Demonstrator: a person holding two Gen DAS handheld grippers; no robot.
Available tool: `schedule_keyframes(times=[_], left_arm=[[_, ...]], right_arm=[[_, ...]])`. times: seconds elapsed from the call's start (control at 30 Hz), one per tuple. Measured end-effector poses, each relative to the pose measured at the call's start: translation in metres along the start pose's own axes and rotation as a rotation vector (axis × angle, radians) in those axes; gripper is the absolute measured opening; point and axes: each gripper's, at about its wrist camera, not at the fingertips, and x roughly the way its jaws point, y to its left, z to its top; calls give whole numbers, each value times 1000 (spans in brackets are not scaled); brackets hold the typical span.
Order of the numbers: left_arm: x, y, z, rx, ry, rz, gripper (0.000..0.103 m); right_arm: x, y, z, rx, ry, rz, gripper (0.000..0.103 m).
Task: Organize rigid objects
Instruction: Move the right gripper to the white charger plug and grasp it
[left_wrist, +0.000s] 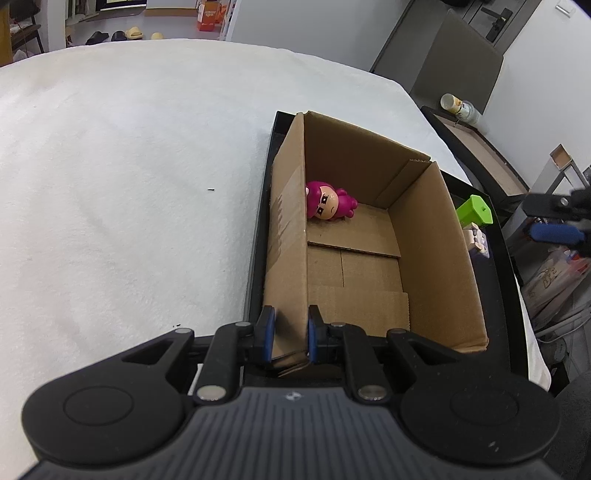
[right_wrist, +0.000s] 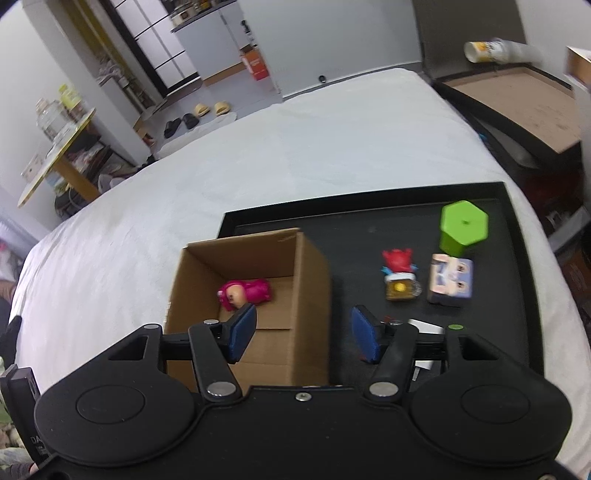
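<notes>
Fingers first: the left gripper (left_wrist: 290, 334) is clamped onto the near left wall of the cardboard box (left_wrist: 436, 258), one blue pad outside and one inside, low in the middle of the left wrist view, so it's pinching that wall tight. Over in the right wrist view, the right gripper (right_wrist: 303, 336) has its jaws spread apart with nothing between them, so it's let go and not holding anything; its left pad sits over the box opening and its right pad over the black tray (right_wrist: 517, 229). That box stands open-topped on the left part of the tray, and the tray lies on a white cloth surface (left_wrist: 110, 166). Inside the box, a pink figurine (left_wrist: 328, 202) lies on its side on the floor against the left wall, toward the far end. To the right of the box on the tray there are three more toys: a green hexagonal block (right_wrist: 463, 225) toward the upper right, a red figurine (right_wrist: 399, 275) on a gold base closer to the middle, and just beside it on the right a boxy pale toy (right_wrist: 450, 280) with cartoon faces printed on it. All three are well apart from the box. The right wrist view is a bit blurry, so finer details are hard to make out.
</notes>
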Motion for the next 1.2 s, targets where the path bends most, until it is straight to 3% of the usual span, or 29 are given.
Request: schedule_keyframes(times=[0.5,0.83,1.2], left_arm=[[5,-6,0,-5,12,33,15],[9,-10,0,-3,22,55,15],[15,-13,1,-1,36,66,15]], right_arm=[[11,-92,-19,195,45,-63,62],[37,-117,-31,285,71,-87,62],[79,-116,-27,242,128,-128,60]])
